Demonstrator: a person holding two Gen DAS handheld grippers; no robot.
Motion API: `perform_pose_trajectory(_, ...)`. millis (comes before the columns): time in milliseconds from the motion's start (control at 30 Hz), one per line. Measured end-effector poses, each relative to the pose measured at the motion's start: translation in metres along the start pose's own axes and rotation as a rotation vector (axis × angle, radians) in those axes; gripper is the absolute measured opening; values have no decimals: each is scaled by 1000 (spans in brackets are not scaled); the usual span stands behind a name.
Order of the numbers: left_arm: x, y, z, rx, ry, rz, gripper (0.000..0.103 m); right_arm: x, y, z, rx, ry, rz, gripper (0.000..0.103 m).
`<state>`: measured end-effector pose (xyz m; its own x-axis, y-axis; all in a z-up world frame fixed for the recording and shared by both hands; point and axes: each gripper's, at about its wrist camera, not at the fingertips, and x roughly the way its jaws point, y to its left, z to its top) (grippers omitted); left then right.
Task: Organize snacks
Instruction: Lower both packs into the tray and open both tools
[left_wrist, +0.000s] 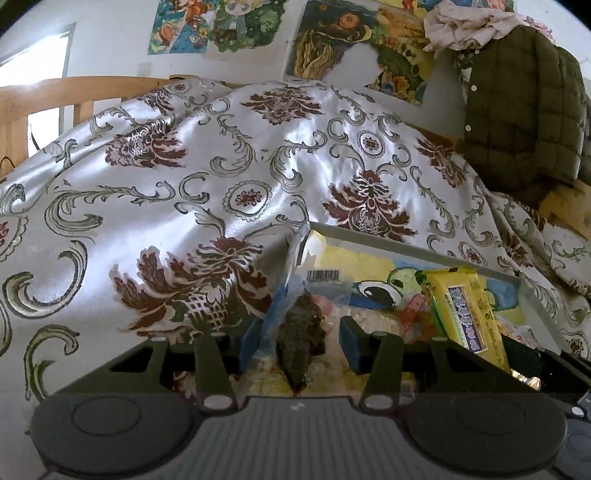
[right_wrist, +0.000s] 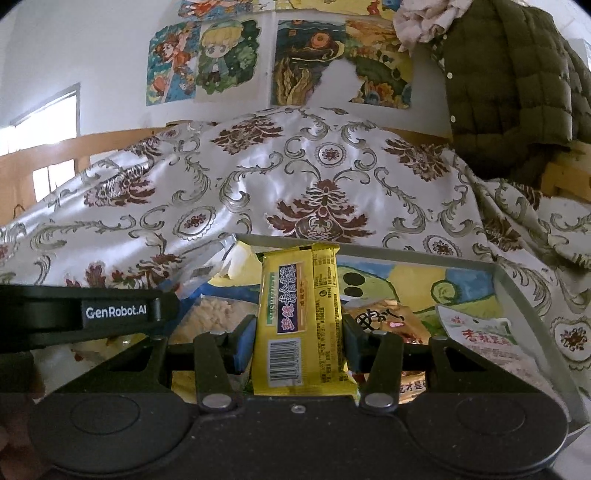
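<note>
My left gripper (left_wrist: 297, 345) is open around a clear packet with a dark brown snack (left_wrist: 301, 341) inside; its blue pads stand apart from the packet. The packet hangs over the left part of a grey tray (left_wrist: 406, 251) with a cartoon-picture bottom. My right gripper (right_wrist: 299, 343) is shut on a yellow snack bar packet (right_wrist: 301, 321), held upright above the same tray (right_wrist: 517, 291). The yellow packet also shows in the left wrist view (left_wrist: 465, 314). Other snack packets lie in the tray: a brown one (right_wrist: 384, 319) and a white one (right_wrist: 484, 339).
The tray rests on a shiny white floral cloth (left_wrist: 184, 192) over a table. A dark green quilted jacket (left_wrist: 524, 122) hangs at the right. Cartoon posters (right_wrist: 207, 59) cover the wall behind. A wooden rail (left_wrist: 44, 96) stands at the far left.
</note>
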<state>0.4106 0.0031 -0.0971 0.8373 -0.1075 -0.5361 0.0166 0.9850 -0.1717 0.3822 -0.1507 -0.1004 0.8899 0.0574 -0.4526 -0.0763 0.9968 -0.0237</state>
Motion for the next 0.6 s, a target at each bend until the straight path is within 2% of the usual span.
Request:
perform_pose_trajectory(200, 0, 1, 0, -10, 4, -7, 53, 0, 5, -2, -55, 0, -17, 52)
perform_pose_trajectory(600, -5, 3, 4, -37, 7, -16, 62, -3, 7, -3, -78, -6, -23, 58)
